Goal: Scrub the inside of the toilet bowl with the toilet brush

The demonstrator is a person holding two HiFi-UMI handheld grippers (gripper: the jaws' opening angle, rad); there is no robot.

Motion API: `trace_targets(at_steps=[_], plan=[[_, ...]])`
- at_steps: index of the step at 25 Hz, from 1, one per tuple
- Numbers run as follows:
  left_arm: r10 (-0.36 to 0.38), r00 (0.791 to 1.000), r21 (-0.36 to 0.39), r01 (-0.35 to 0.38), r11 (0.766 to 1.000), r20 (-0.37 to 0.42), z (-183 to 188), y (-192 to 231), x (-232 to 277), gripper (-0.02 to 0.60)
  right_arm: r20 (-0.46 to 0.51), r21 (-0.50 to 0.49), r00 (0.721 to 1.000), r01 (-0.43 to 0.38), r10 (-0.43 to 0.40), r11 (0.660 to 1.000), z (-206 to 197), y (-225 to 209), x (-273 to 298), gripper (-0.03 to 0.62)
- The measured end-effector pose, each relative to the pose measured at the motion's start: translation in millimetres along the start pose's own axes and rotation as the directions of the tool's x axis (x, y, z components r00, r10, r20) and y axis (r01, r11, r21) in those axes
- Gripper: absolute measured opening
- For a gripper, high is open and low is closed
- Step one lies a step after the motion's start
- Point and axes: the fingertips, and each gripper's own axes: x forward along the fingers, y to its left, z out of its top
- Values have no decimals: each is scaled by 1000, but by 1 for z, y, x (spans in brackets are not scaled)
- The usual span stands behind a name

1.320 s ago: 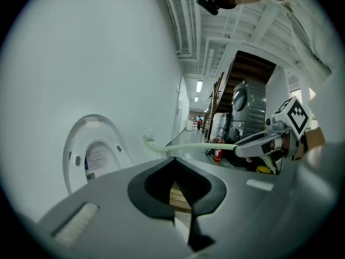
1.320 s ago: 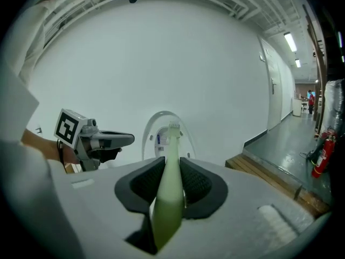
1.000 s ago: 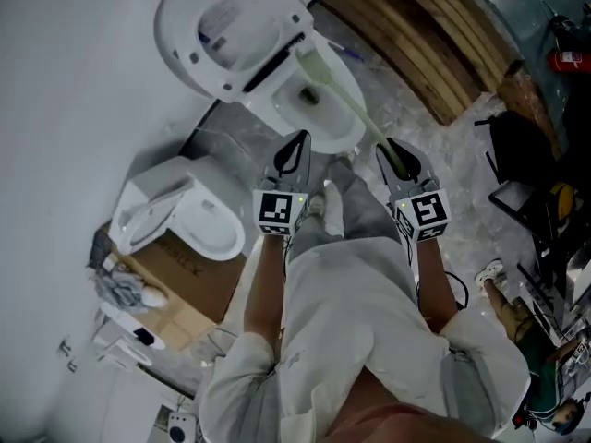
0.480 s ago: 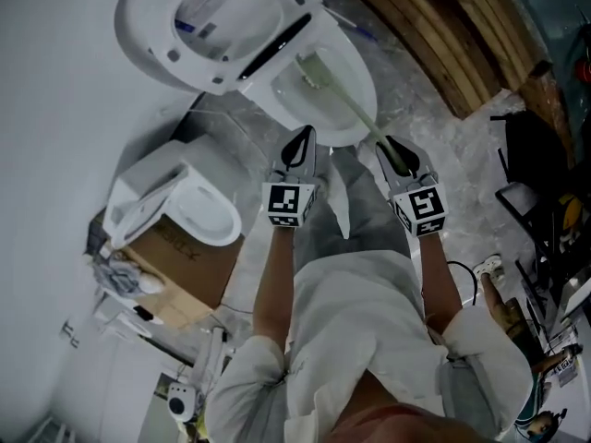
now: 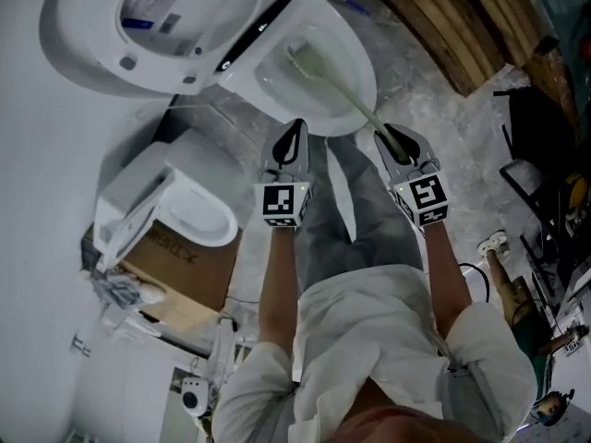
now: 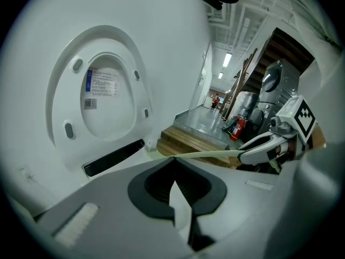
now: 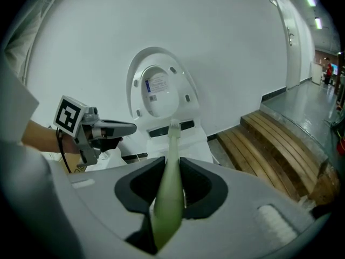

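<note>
Grey marbled floor (image 5: 443, 123). White ceramic toilet bowl (image 5: 365, 81), upper centre. Pale green plastic toilet brush (image 5: 334, 86): head lowered inside, handle pinched by right gripper (image 5: 390, 139). Left gripper (image 5: 295, 135): pressed together, empty. Risk: water flicked out by hard strokes.

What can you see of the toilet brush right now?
The pale green, plastic-looking toilet brush has a long slim handle ending in a small whitish bristle head. The right tool is shut on the handle's near end. It slants into the white toilet bowl, head inside; whether bristles touch it is unclear.
</note>
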Motion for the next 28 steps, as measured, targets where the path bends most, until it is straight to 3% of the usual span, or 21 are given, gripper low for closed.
trace_targets(at_steps=[11, 20, 28], plan=[[-66, 995, -24, 64, 998, -72, -62, 20, 18, 18, -110, 22, 994, 9, -6, 1000, -53, 17, 64, 89], [-71, 994, -56, 66, 996, -86, -91, 38, 32, 18, -178, 72, 984, 7, 6, 997, -90, 30, 112, 88], [-84, 991, -78, 76, 994, -109, -115, 41, 37, 18, -287, 44, 957, -27, 38, 999, -126, 36, 146, 89]])
